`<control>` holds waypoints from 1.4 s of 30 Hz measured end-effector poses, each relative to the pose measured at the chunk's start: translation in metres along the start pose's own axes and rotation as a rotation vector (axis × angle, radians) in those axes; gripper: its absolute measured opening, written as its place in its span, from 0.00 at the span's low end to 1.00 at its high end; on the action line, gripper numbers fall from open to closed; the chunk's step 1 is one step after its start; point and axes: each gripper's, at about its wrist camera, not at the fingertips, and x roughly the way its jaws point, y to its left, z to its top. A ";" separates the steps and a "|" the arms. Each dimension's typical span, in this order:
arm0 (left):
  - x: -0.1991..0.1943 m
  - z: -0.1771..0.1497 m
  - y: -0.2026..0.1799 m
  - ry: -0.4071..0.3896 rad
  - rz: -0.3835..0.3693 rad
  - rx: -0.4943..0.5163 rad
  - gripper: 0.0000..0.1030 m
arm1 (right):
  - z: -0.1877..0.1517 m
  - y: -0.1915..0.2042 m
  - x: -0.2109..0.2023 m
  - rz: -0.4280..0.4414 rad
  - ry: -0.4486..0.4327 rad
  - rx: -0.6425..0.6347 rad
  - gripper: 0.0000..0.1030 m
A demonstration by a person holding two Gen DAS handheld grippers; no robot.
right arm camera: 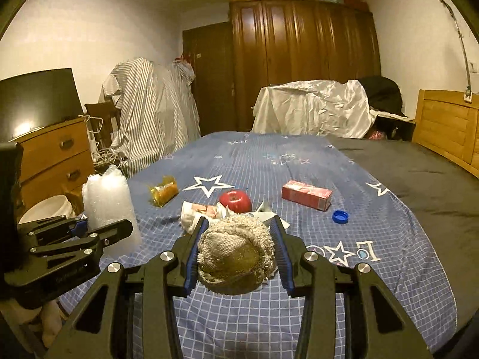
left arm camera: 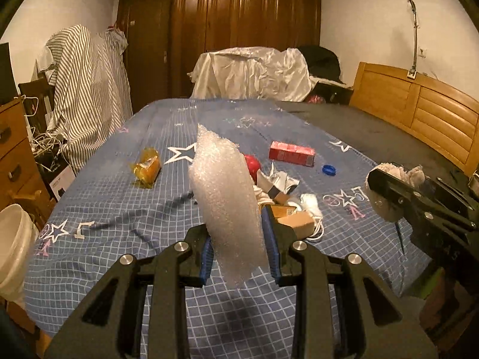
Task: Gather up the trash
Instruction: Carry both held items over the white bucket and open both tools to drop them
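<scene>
The trash lies in the middle of a bed covered with a blue checked sheet printed with white stars. There is a red carton, a blue bottle cap, a yellow crinkled wrapper, a red apple and, just beside the apple, a small heap of crumpled white paper and packaging. In the left wrist view some brown cardboard pieces also belong to this heap.

The left gripper holds a piece of bubble wrap, white and half transparent, which stands upright between the blue pads (it is taller than the fingers). The jaws are only partly closed, pinching its lower part from both sides. It is lifted above the near edge of the sheet.

The right gripper holds a round, knitted, cream-coloured scrubber, dirty brown in the middle. Its jaws stand moderately apart and press on the scrubber's two sides. It is also raised above the bed, near the heap.

A white bucket stands at the left side of the bed, beside a wooden drawer chest.
</scene>
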 end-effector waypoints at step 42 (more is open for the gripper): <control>-0.089 0.017 0.237 -0.077 0.407 -0.231 0.27 | 0.108 0.282 0.081 0.457 0.010 -0.242 0.43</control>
